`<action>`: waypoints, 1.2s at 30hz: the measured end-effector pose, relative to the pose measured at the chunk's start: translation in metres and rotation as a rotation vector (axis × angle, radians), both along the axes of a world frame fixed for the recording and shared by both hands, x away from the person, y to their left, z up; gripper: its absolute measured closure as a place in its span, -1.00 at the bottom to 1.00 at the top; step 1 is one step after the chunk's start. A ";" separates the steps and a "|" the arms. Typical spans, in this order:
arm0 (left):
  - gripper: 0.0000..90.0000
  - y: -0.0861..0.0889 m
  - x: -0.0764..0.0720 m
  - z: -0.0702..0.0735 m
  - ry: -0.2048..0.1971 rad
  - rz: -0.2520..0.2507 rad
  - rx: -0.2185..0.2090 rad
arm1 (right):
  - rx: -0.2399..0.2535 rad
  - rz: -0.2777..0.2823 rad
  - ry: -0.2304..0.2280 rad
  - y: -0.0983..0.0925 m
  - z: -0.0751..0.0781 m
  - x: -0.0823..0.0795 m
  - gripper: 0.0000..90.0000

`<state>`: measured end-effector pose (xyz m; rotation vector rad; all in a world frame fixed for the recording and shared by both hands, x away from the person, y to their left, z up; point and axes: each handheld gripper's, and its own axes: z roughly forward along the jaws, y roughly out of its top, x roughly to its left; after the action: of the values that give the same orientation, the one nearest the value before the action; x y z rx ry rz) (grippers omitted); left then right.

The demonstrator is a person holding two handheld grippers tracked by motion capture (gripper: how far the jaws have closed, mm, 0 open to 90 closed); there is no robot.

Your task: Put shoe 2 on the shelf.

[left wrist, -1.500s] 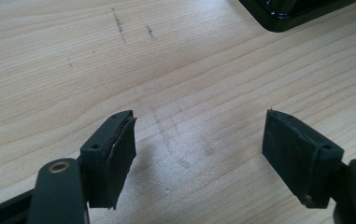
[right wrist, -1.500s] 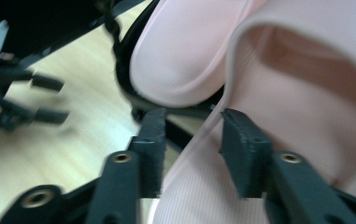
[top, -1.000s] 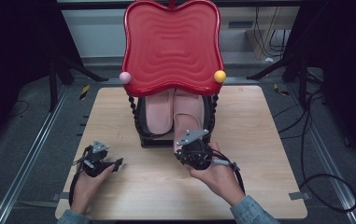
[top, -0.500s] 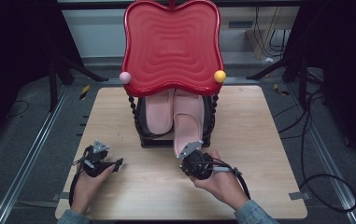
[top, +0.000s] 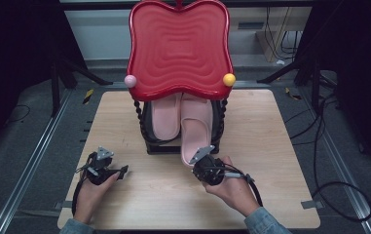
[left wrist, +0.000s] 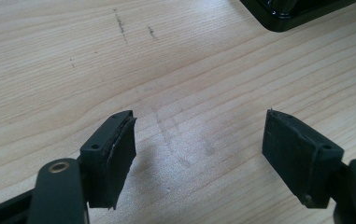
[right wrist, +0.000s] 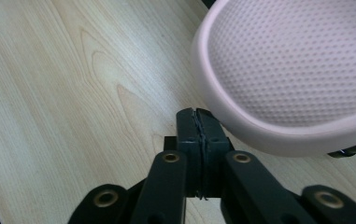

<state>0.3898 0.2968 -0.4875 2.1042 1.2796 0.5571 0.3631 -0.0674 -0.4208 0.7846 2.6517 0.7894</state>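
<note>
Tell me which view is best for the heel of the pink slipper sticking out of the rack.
The right gripper view: the pink dotted-sole slipper's heel is close up, its rim beside the shut right tool. The high view shows the whole slipper jutting from the black rack, but small. The left gripper view shows bare wood and a rack corner.

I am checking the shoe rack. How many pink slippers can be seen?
2. One slipper lies on the left of the rack's lower shelf; the other slipper lies right, heel sticking out. The red tray may hide more.
</note>
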 end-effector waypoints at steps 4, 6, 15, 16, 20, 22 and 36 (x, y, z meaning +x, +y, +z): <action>-0.44 0.000 0.000 0.000 0.000 0.000 -0.001 | 0.009 0.003 0.005 -0.001 0.003 0.002 1.00; -0.44 0.000 0.000 0.000 -0.001 0.000 -0.002 | 0.018 -0.002 0.005 0.000 0.006 0.005 1.00; -0.44 -0.001 0.000 -0.001 0.004 -0.003 -0.001 | 0.046 -0.039 0.001 -0.002 0.016 0.030 1.00; -0.44 -0.001 0.000 -0.001 0.004 -0.003 -0.001 | 0.050 -0.046 0.004 -0.003 0.017 0.033 1.00; -0.44 -0.001 0.000 -0.001 0.004 -0.003 -0.001 | 0.076 -0.076 0.005 -0.006 0.020 0.045 1.00; -0.44 -0.001 0.000 -0.001 0.005 -0.004 0.000 | 0.083 -0.087 0.002 -0.007 0.021 0.050 1.00; -0.44 -0.001 0.000 -0.002 0.005 -0.005 -0.002 | 0.100 -0.104 -0.011 -0.007 0.023 0.056 0.89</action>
<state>0.3897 0.2962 -0.4891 2.1079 1.2765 0.5488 0.4192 -0.0743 -0.3982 0.9326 2.5544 0.9017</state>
